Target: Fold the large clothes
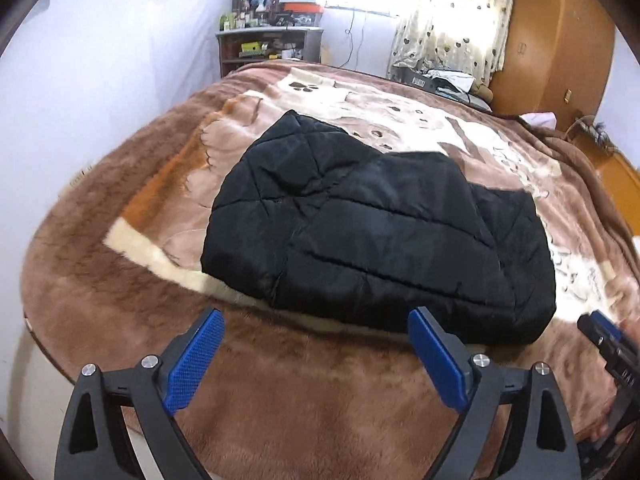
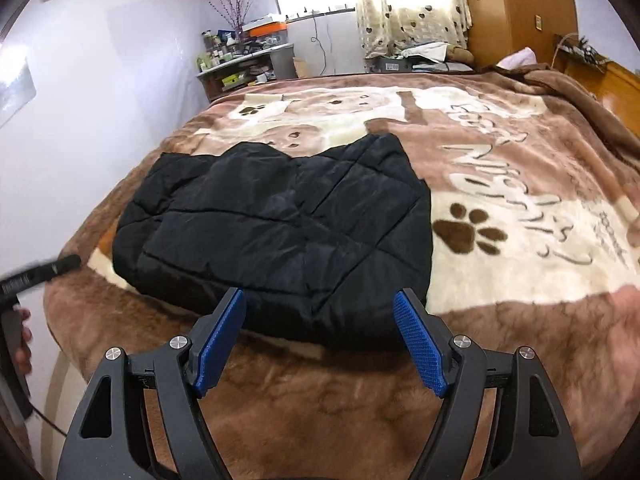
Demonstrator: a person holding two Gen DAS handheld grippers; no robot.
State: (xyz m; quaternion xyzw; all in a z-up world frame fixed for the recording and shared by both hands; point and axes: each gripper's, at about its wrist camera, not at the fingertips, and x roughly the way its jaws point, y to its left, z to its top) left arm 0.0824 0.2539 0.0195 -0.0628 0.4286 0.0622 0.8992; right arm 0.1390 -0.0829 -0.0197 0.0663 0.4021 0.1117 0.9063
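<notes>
- Both pairs of jaws stand wide apart with nothing between their blue pads: the left gripper (image 1: 314,354) and the right gripper (image 2: 318,334) each hang above the brown blanket (image 1: 120,320) at the near edge of the bed, holding nothing.
- Just ahead of the left jaws lies the black quilted jacket (image 1: 376,232), folded into a compact bundle flat on the blanket; its near edge sits right beyond the fingertips, mostly ahead of the right-hand finger.
- From the right wrist view the same jacket (image 2: 276,232) lies directly ahead of the jaws, its near hem just past the pads and not touching them.
- Off to the right of the left jaws, the other gripper shows at the frame edge, near the jacket's corner.
- Beyond the jacket, the blanket's cream panel with paw prints (image 2: 468,230) spreads ahead and to the right of the right jaws.
- Farther ahead, past the bed, stand a cluttered shelf (image 1: 268,46), a heart-patterned curtain (image 2: 412,4) and a wooden wardrobe (image 1: 556,40).
</notes>
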